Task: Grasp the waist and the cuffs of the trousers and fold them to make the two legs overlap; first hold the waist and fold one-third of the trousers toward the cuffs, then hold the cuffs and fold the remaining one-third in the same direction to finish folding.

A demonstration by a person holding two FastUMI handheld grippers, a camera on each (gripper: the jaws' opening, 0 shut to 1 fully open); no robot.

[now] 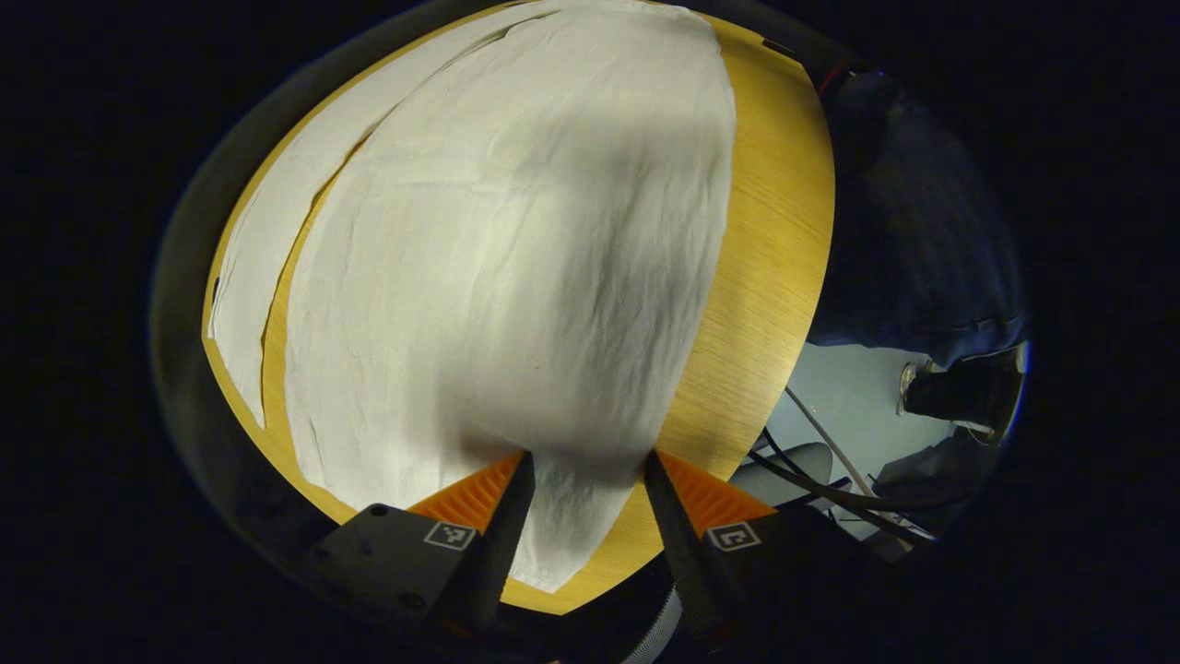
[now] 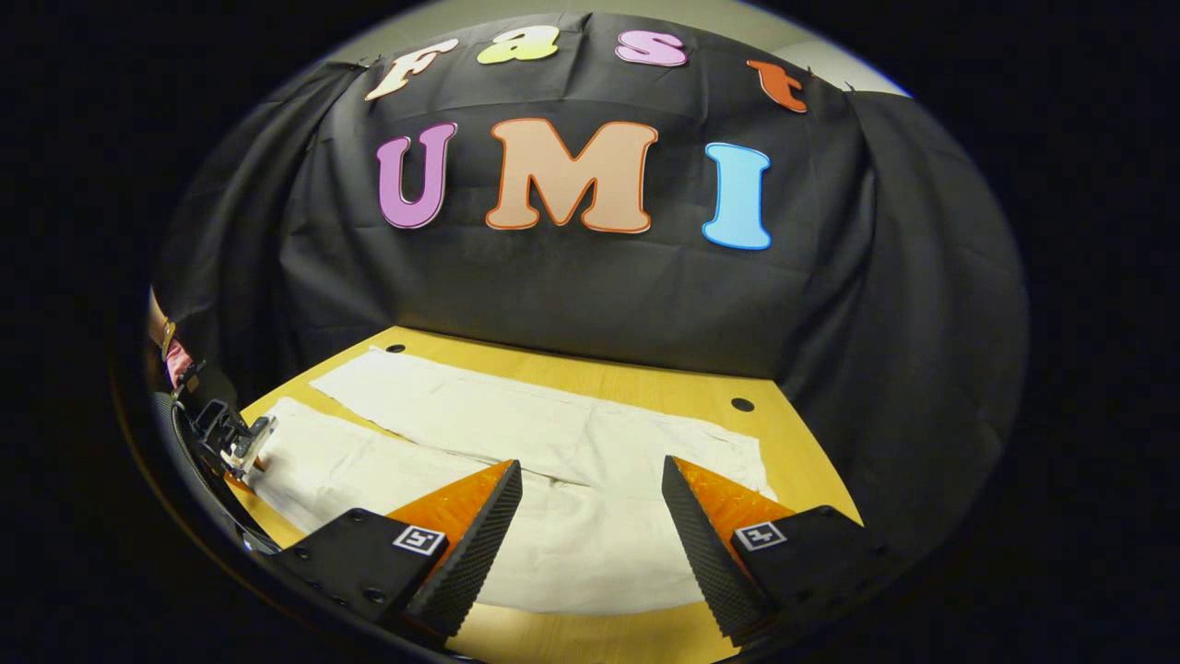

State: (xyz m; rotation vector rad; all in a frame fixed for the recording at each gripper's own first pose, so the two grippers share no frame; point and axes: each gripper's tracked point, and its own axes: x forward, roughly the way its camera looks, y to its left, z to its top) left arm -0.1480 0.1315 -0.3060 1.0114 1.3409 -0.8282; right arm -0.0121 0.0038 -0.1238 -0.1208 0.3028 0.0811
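Trousers, cream-white and of thin creased cloth [image 2: 516, 443], lie spread flat on the yellow wooden tabletop [image 2: 811, 480], the two legs side by side with a narrow strip of bare wood between them, so nothing looks folded yet. Starting at the left of the right gripper view, the left gripper [image 2: 235, 443] sits low at the near leg's end, at the table's corner, with a bit of the holding hand behind it. In its own view that left gripper [image 1: 585, 480] has its jaws spread wide, the near leg's hem running between and beneath its fingers [image 1: 502, 516], neither one pressing the cloth as far as I can see. Ahead of it the leg stretches away, the second leg off to its left. To its right, past the table edge, a person's dark sleeve [image 1: 922, 240] and some cables [image 1: 830, 480] over a pale floor. Moving right, the right gripper [image 2: 590, 516] hovers with jaws well apart, above the waist end, which lies just ahead and below. My read: both grasps are still to come, then the leg overlap, then both thirds.
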